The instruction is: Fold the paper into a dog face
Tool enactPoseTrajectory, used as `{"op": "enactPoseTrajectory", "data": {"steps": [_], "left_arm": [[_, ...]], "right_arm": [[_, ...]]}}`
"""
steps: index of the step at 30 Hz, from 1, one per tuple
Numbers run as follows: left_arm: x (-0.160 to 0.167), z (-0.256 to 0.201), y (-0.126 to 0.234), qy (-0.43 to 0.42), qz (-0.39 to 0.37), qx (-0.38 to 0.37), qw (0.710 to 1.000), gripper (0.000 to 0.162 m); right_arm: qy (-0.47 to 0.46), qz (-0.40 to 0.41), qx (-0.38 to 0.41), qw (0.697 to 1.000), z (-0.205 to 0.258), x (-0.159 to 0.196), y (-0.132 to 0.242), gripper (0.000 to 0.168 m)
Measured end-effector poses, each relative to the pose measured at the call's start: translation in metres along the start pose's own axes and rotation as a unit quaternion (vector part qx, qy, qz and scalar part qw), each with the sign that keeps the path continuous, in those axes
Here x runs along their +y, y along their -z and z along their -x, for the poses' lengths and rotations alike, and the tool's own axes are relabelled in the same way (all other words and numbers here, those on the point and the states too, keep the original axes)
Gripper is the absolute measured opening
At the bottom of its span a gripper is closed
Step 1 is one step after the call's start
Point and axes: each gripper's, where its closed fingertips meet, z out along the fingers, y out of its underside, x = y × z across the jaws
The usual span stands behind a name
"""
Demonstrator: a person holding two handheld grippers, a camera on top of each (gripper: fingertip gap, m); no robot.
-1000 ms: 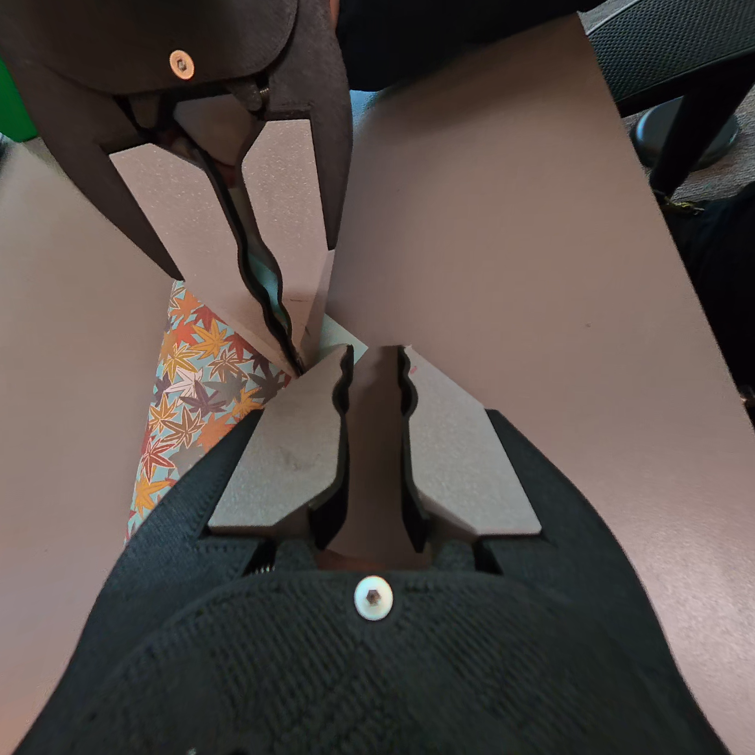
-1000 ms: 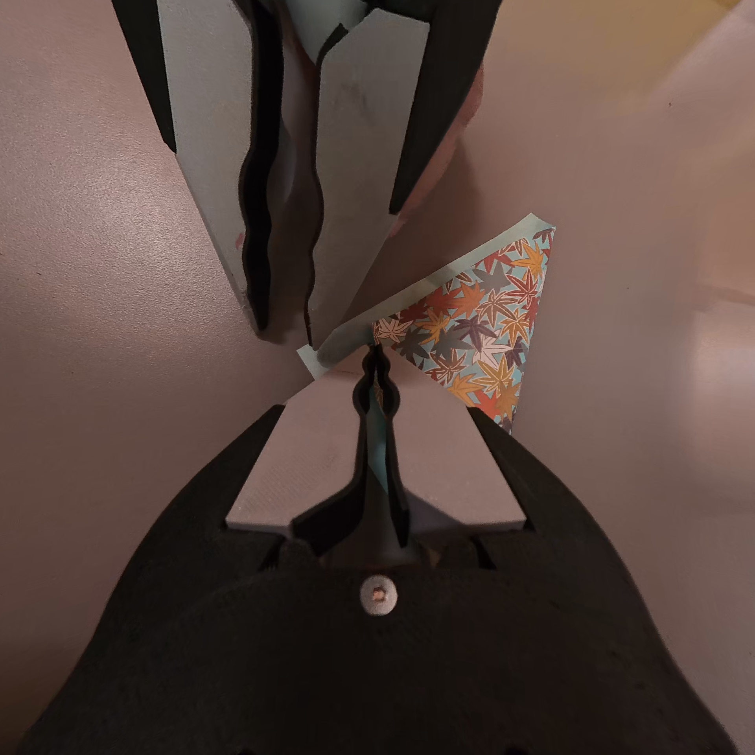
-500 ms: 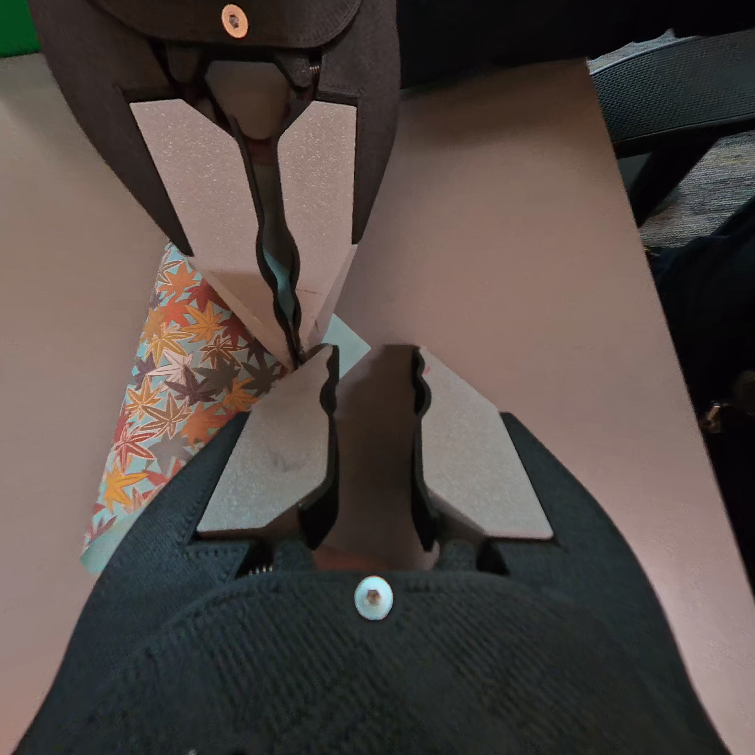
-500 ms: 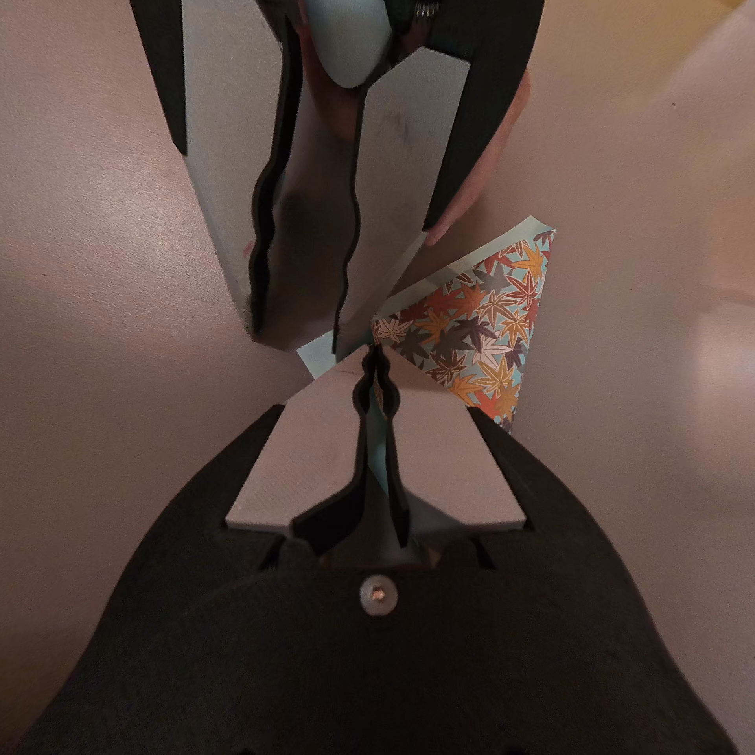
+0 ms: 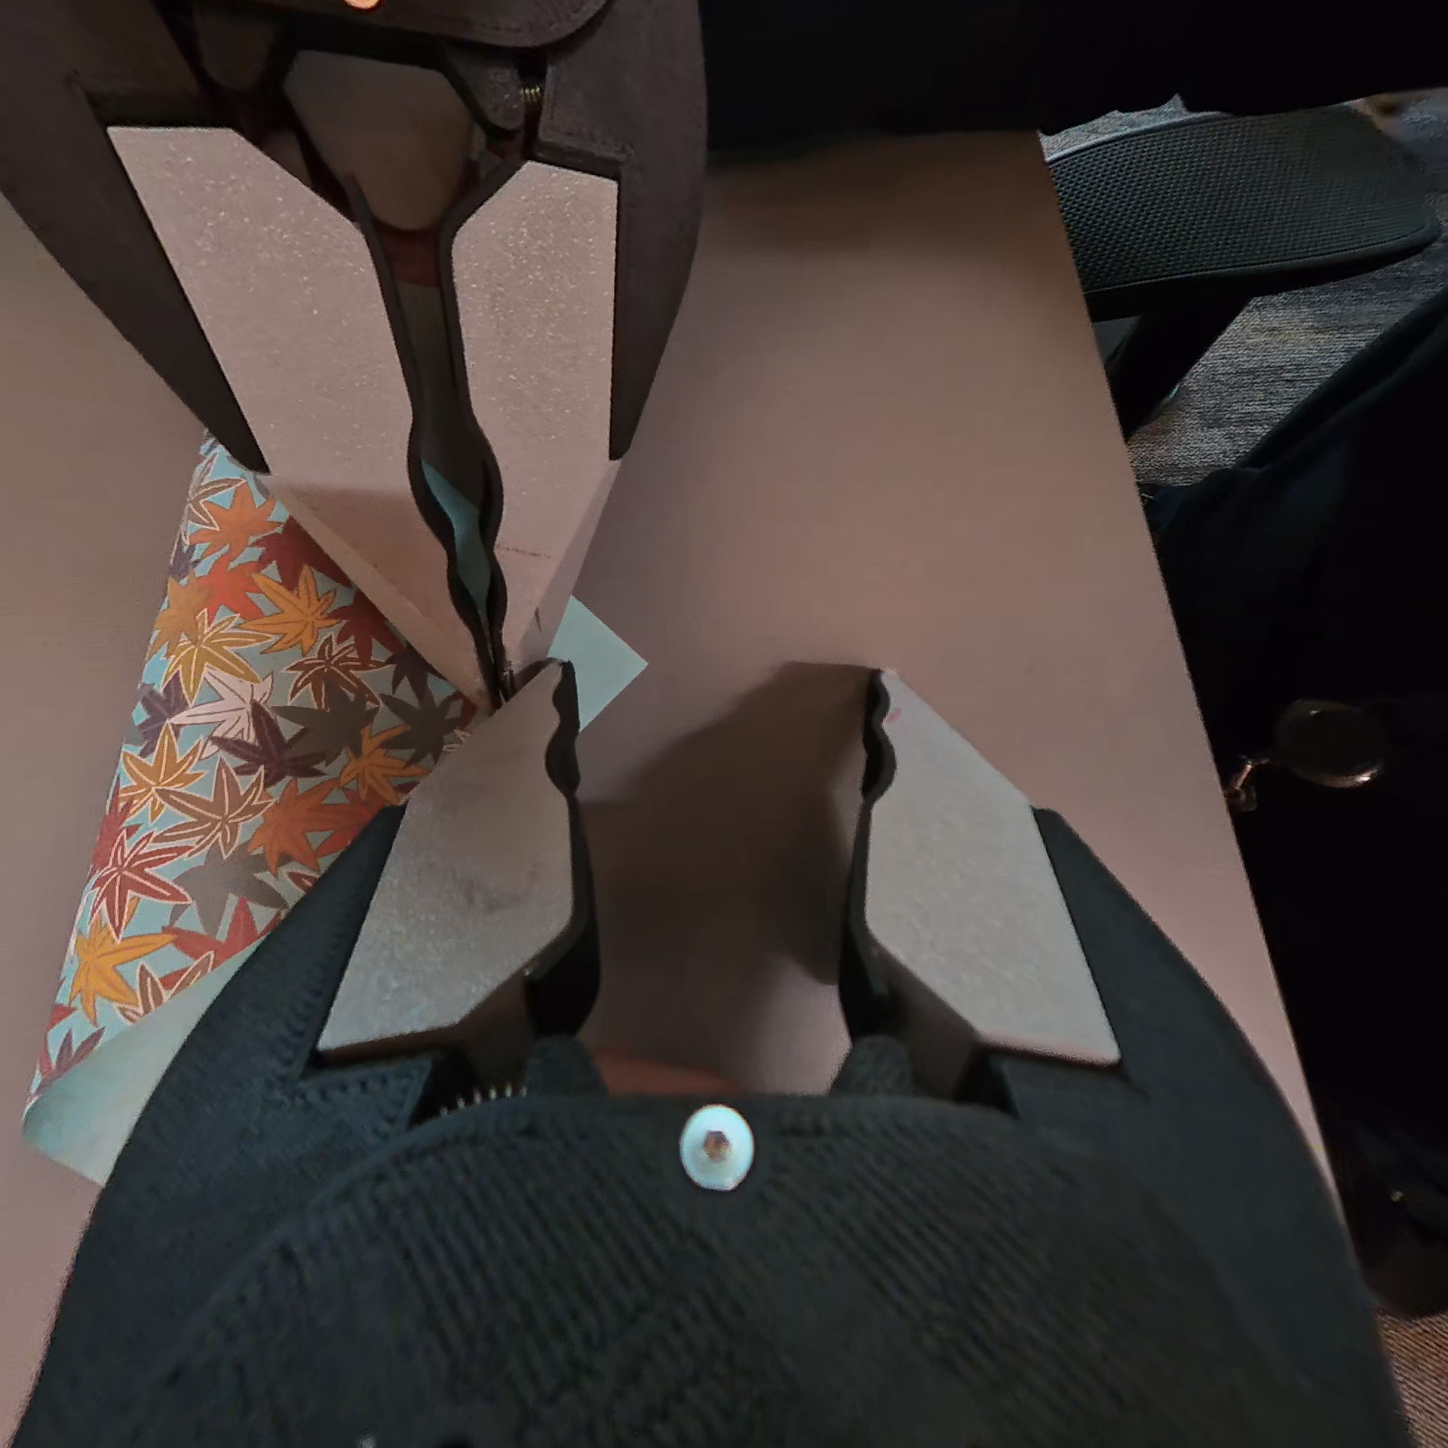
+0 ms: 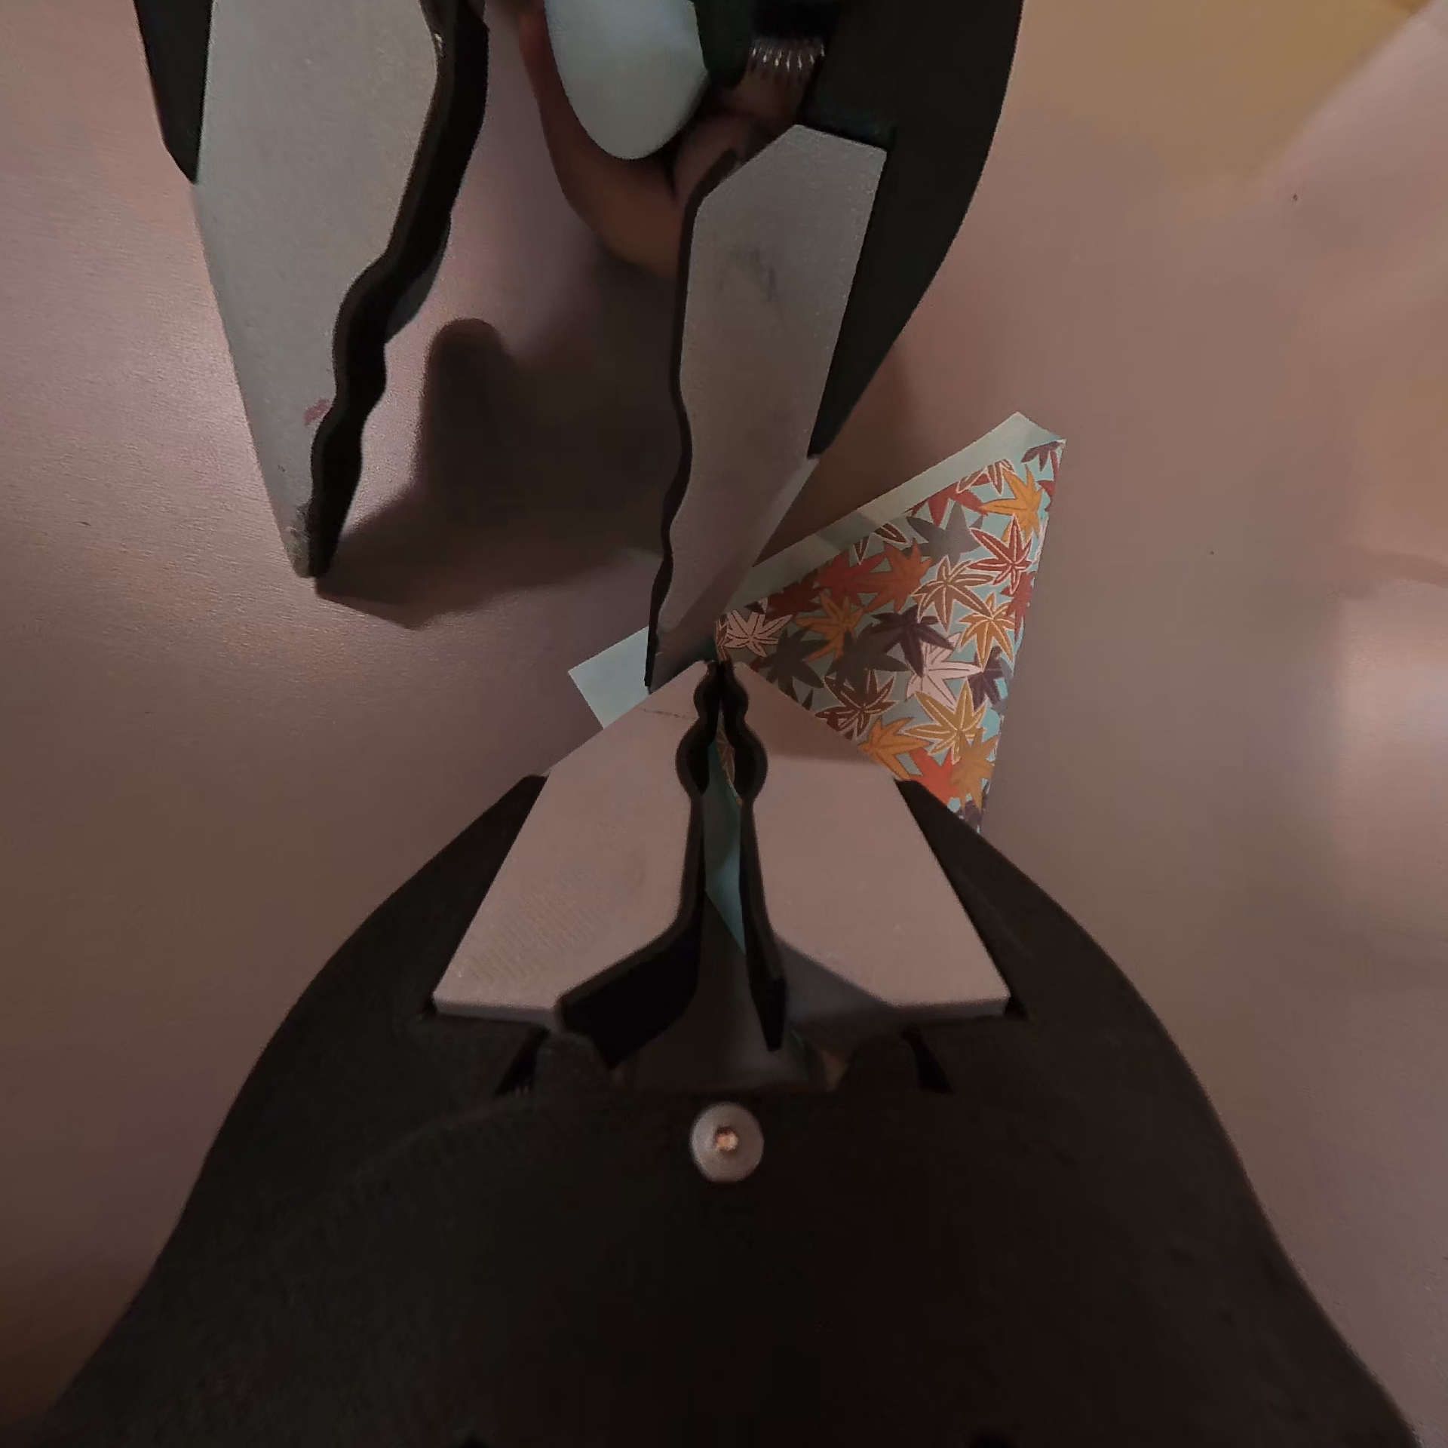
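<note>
The folded paper (image 5: 235, 744), printed with coloured leaves on light blue, lies on the pinkish table (image 5: 862, 470). It also shows in the right wrist view (image 6: 901, 627). My right gripper (image 6: 717, 675) is shut on the paper's edge near a plain blue corner (image 5: 599, 666). In the left wrist view it comes in from the top (image 5: 497, 674). My left gripper (image 5: 719, 682) is open wide and empty. Its left fingertip (image 5: 548, 689) is right by the right gripper's tips, over the paper's corner. It reaches in from the top of the right wrist view (image 6: 486, 611).
The table's edge (image 5: 1136, 548) runs down the right of the left wrist view. Beyond it stand a black mesh chair (image 5: 1238, 196) and dark things on the floor (image 5: 1332, 760). Bare table lies to the right of the paper.
My left gripper has opened from a narrow gap to wide open. My right gripper has stayed shut on the paper, which has barely moved.
</note>
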Motion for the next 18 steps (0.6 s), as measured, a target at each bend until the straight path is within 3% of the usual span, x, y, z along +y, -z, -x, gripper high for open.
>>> {"op": "enactPoseTrajectory", "data": {"steps": [18], "left_arm": [[0.0017,-0.0065,0.0002,-0.017,0.011,0.002,1.0,0.071]], "right_arm": [[0.003,0.0,-0.001,1.0,0.0006,0.0001,0.0004,0.0]]}}
